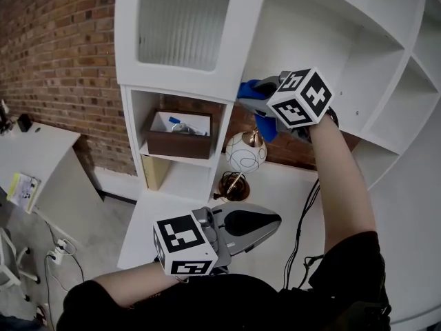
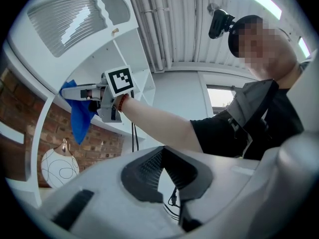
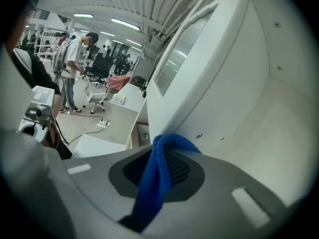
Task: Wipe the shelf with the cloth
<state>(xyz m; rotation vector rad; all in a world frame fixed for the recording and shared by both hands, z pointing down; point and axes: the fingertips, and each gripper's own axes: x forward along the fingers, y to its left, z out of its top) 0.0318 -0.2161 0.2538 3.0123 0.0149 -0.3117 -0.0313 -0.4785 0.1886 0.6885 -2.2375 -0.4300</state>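
Right arm raised, right tongs (image 1: 247, 95) pinching cloth (image 1: 267, 127) by the shelf (image 1: 365, 95); left tongs (image 1: 274, 220) low, clenched empty.

Cloth (image 1: 266, 127) half hidden behind the right gripper (image 1: 243, 101), box (image 1: 180, 145) contents too small to tell (blue and white bits)

We wear a black short-sleeved T-shirt (image 1: 351, 267). Our grey plastic left gripper (image 1: 265, 221) and right gripper (image 1: 249, 94) carry white cubes (image 1: 185, 243) with black square markers; a black cable (image 1: 304, 216) trails.
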